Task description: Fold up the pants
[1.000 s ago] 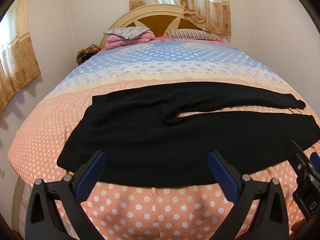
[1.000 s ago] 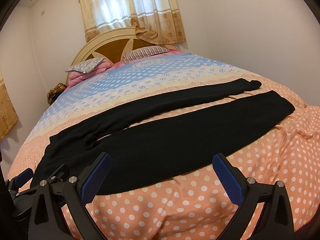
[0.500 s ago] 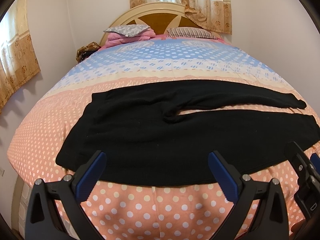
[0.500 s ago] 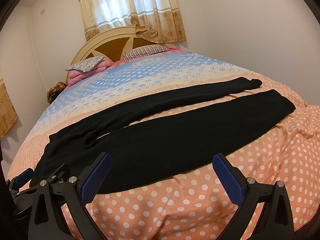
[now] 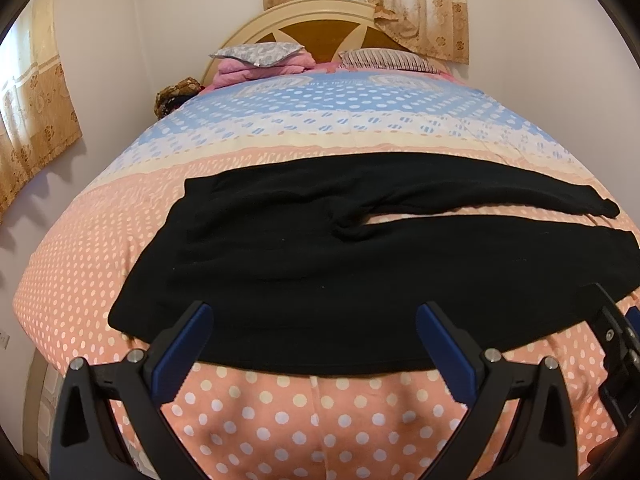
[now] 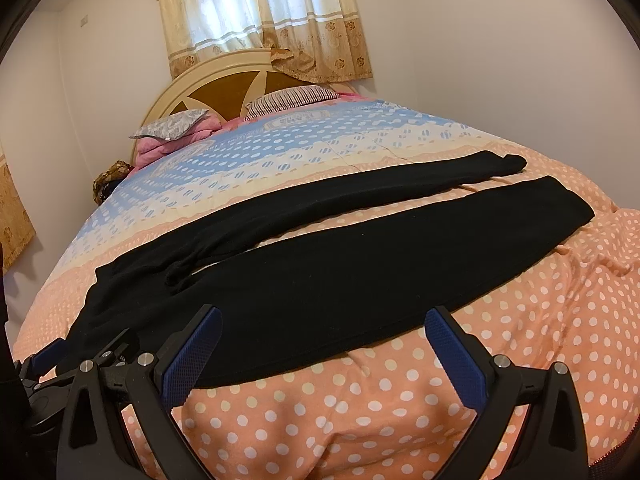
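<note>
- My left wrist camera looks along its fingers from the foot of the bed (image 5: 280, 420) toward the headboard (image 5: 320, 32), close above the near edge.
- My right wrist camera sits beside it, angled leftward toward the same headboard (image 6: 224, 92).
- Both share the black pants (image 5: 320, 264) and each glimpses the other gripper.

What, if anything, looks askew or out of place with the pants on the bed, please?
Mostly tidy: the black pants lie flat across the polka-dot bedspread, unfolded. Two small things: the fabric bunches at the crotch, and the far leg's cuff looks crumpled. Both claws are open, holding nothing.
</note>
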Demonstrator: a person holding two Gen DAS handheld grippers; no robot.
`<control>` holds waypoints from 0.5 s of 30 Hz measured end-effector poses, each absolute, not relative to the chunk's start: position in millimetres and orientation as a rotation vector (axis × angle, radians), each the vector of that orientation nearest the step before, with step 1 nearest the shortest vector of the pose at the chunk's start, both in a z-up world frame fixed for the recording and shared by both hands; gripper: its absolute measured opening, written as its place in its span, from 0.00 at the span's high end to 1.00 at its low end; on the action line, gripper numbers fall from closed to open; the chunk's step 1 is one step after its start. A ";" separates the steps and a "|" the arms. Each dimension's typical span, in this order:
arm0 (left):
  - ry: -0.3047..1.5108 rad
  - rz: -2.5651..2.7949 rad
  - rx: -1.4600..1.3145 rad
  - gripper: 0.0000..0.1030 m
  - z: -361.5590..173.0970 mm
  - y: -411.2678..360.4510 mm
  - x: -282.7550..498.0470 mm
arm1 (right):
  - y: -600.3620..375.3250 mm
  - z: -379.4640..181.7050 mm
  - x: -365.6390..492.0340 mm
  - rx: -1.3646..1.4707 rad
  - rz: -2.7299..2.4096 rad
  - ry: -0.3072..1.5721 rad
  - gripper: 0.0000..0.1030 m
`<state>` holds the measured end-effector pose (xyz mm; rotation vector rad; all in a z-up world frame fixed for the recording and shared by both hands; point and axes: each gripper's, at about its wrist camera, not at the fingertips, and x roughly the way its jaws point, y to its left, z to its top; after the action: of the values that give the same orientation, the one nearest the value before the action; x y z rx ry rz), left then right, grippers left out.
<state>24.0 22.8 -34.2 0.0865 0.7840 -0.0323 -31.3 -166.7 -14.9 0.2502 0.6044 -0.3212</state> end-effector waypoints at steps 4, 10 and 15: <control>0.796 -0.015 0.077 0.00 -38.5 30.3 34.1 | -167.6 -13.8 -25.5 0.226 -0.334 0.586 0.01; 0.807 -0.047 0.038 0.00 -44.2 57.6 57.2 | -170.7 -12.8 -10.3 0.179 -0.345 0.561 0.01; 0.801 -0.032 -0.059 0.00 -33.7 122.2 103.3 | -167.0 -19.3 12.7 0.119 -0.330 0.586 0.01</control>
<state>103.3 122.2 -33.7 -0.0588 0.8015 -0.0316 12.7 -167.0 -19.3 0.1185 0.5856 -0.3303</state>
